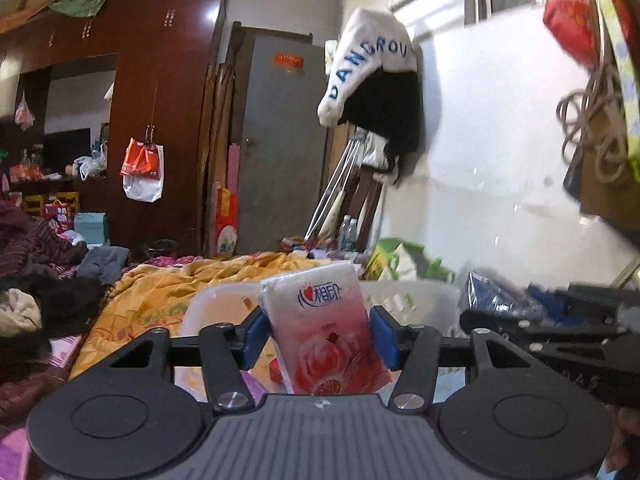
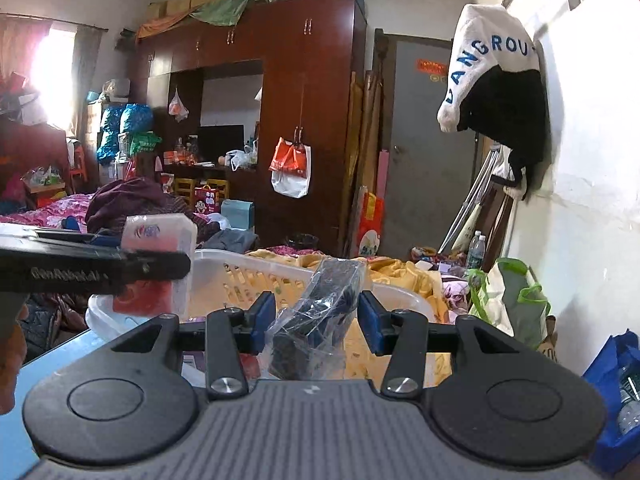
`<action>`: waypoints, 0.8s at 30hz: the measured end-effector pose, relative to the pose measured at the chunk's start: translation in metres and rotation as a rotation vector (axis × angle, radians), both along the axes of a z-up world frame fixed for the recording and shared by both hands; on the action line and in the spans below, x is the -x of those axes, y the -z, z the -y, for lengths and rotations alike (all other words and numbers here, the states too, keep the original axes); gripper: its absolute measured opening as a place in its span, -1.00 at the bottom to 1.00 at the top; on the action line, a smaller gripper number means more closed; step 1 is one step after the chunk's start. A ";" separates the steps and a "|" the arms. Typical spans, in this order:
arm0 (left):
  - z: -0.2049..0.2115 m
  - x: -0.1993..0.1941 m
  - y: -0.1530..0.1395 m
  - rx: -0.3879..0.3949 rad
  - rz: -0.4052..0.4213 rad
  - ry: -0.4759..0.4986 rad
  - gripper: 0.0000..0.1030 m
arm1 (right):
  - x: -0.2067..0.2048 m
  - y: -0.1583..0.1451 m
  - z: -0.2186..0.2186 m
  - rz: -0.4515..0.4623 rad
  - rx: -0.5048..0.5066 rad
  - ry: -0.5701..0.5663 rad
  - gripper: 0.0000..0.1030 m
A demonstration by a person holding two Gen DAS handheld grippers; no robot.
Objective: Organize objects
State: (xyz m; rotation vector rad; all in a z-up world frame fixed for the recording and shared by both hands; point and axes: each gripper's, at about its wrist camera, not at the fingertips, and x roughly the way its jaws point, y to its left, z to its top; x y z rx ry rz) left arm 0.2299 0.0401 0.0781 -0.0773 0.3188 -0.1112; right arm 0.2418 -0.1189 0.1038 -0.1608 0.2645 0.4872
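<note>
At upper left of your left view stands a dark red-brown wooden wardrobe [image 1: 160,80]; a grey metal door [image 1: 280,140] centre; a white hooded garment [image 1: 368,52] hangs upper right.

tissue pack [image 1: 326,328]: glossy plastic film, smooth, printed
dark item in clear bag [image 2: 320,320]: crinkly shiny film wrap
basket [image 2: 248,276]: white plastic, slotted wall, semi-matt
pads [image 1: 385,336]: blue, matt, look rubbery
gripper body: blk matt plastic, ribbed grey top, shiny metal screws
wardrobe [image 2: 304,92]: dk red-brown wood, glossy
quilt [image 1: 160,292]: yellow cloth, soft, creased
</note>
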 end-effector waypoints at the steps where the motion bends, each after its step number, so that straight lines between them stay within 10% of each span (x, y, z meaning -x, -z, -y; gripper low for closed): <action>1: 0.002 -0.003 0.000 -0.022 0.007 -0.009 0.22 | 0.000 0.001 -0.001 0.004 0.010 0.000 0.03; 5: -0.009 0.011 0.001 0.027 0.030 0.004 0.33 | 0.018 0.001 0.011 0.051 -0.052 0.021 0.86; 8: -0.018 0.043 0.000 0.050 0.079 0.018 0.50 | 0.043 0.003 0.032 0.064 -0.105 0.015 1.00; 17: -0.028 0.141 0.056 0.098 0.082 0.068 0.74 | 0.076 0.080 0.097 -0.274 -0.163 0.134 0.95; 24: -0.016 0.131 0.075 0.087 0.036 0.038 0.74 | 0.077 0.086 0.090 -0.271 -0.120 0.161 0.54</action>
